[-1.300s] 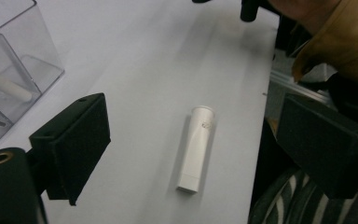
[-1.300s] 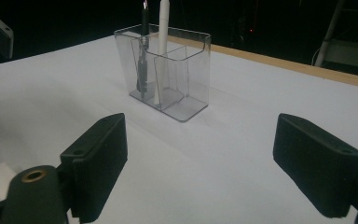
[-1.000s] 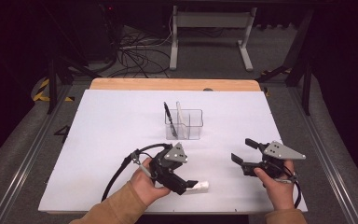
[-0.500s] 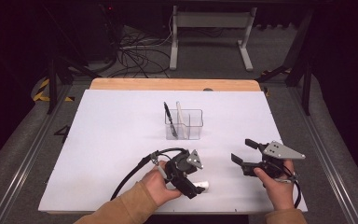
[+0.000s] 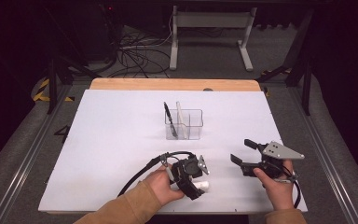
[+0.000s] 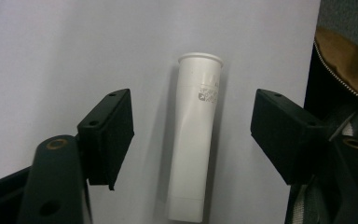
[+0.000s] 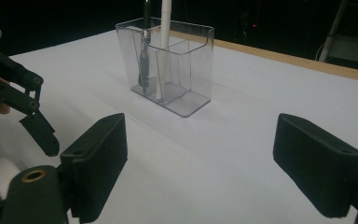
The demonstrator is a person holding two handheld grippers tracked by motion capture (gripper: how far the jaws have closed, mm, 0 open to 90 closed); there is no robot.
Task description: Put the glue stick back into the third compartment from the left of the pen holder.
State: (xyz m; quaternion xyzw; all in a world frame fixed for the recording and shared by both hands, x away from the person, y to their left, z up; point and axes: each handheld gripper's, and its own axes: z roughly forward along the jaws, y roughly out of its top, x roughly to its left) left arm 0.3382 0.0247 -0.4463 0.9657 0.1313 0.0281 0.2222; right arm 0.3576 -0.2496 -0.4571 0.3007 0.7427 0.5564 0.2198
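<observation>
I am holding my left claw (image 6: 191, 140) wide open around a white tube (image 6: 193, 140) lying on the table (image 5: 112, 140) (label legible only up close); my right claw (image 5: 242, 151) is hovering open.

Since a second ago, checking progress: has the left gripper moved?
Yes. The left gripper moved rightward along the table's near edge, ending nearly below the clear plastic organizer, over the white tube.

A lab or test room prepared for recording, not a home.

A white sheet (image 5: 121, 140) covers a wooden table top (image 5: 175, 84), which stands on a grey carpet floor (image 5: 14, 158). Behind it the room is dark, with loose black cables (image 5: 135, 51) on the floor, a white metal stand (image 5: 209, 32), and yellow-black hazard tape (image 5: 41, 88) on the floor at the left.
</observation>
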